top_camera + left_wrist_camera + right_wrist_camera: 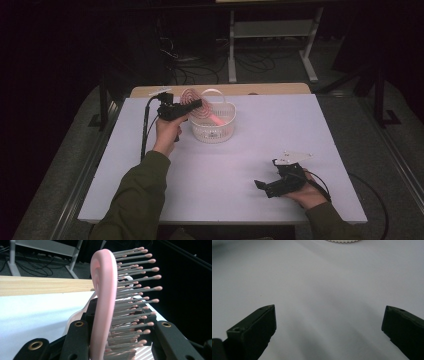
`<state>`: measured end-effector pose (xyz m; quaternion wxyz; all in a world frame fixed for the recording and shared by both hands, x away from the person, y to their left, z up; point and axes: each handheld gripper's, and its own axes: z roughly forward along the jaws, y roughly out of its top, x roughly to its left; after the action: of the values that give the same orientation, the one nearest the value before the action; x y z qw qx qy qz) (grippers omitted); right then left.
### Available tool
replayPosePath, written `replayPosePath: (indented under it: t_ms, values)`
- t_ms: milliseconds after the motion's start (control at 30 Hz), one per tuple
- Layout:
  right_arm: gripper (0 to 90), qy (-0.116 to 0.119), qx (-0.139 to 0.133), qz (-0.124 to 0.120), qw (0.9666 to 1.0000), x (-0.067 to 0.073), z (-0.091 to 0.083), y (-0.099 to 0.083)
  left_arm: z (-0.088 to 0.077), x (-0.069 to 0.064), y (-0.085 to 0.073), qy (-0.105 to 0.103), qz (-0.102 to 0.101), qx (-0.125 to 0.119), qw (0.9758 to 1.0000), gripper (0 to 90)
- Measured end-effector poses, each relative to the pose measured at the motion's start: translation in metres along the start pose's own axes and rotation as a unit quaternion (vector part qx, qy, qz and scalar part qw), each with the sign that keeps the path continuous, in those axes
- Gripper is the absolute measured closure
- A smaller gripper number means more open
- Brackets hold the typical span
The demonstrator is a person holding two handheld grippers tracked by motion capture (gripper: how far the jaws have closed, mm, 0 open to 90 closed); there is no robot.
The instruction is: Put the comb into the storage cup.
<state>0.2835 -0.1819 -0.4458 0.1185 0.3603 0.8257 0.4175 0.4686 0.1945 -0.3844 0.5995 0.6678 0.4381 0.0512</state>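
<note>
Left tool (192,106) grips the pink hairbrush (105,302) above the white basket (213,131), release pending; right tool (265,186) rests open on the bench (210,170).

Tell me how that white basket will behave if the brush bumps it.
The basket looks like thin openwork plastic, so probably light and apt to slide on the smooth table. Its wide base should resist tipping. The left gripper grips the brush over it.

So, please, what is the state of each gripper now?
Left gripper: closed on the pink hairbrush.
Right gripper: open, holding nothing.
</note>
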Motion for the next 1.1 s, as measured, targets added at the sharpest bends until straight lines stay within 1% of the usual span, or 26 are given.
replayPosePath:
  t_ms: [200, 267, 367, 467, 567, 667, 767, 833, 900, 1033, 1100]
  values:
    - [0.0, 0.000, 0.000, 0.000, 1.0000, 0.0003, 0.0001, 0.0000, -0.0023, 0.0054, -0.0028, 0.007, -0.004, -0.005, 1.0000, 60.7]
    - [0.0, 0.001, 0.000, 0.000, 1.0000, 0.0004, 0.0002, 0.0001, -0.0028, 0.0060, -0.0031, 0.007, -0.002, -0.004, 1.0000, 60.3]
    - [0.0, 0.000, 0.001, 0.000, 1.0000, 0.0003, 0.0004, 0.0000, -0.0028, 0.0052, -0.0028, 0.009, 0.011, -0.002, 0.9999, 59.5]
    - [0.0, 0.000, 0.001, 0.000, 1.0000, 0.0005, 0.0004, 0.0000, -0.0027, 0.0048, -0.0030, 0.014, 0.019, 0.000, 0.9997, 58.5]
    - [0.0, 0.000, 0.001, 0.000, 1.0000, 0.0005, 0.0004, 0.0000, -0.0024, 0.0041, -0.0035, 0.022, 0.030, 0.006, 0.9993, 56.2]
    - [0.0, 0.000, 0.001, 0.000, 1.0000, 0.0004, 0.0004, 0.0000, -0.0026, 0.0040, -0.0034, 0.027, 0.036, 0.007, 0.9990, 54.1]
    - [0.0, -0.001, 0.001, 0.000, 1.0000, 0.0005, 0.0005, -0.0001, -0.0032, 0.0035, -0.0032, 0.037, 0.043, 0.010, 0.9984, 51.3]
    - [0.0, -0.001, 0.001, 0.000, 1.0000, 0.0003, 0.0005, -0.0001, -0.0034, 0.0031, -0.0036, 0.044, 0.052, 0.013, 0.9976, 49.0]
    - [0.0, -0.001, 0.002, 0.000, 1.0000, 0.0003, 0.0006, -0.0001, -0.0044, 0.0030, -0.0040, 0.046, 0.057, 0.011, 0.9973, 47.3]
    - [0.0, -0.001, 0.002, -0.001, 1.0000, 0.0006, 0.0009, 0.0000, -0.0062, 0.0026, -0.0036, 0.057, 0.068, 0.015, 0.9959, 43.2]
    - [0.0, 0.000, 0.002, -0.001, 1.0000, 0.0006, 0.0009, 0.0001, -0.0073, 0.0028, -0.0040, 0.059, 0.074, 0.015, 0.9954, 41.7]
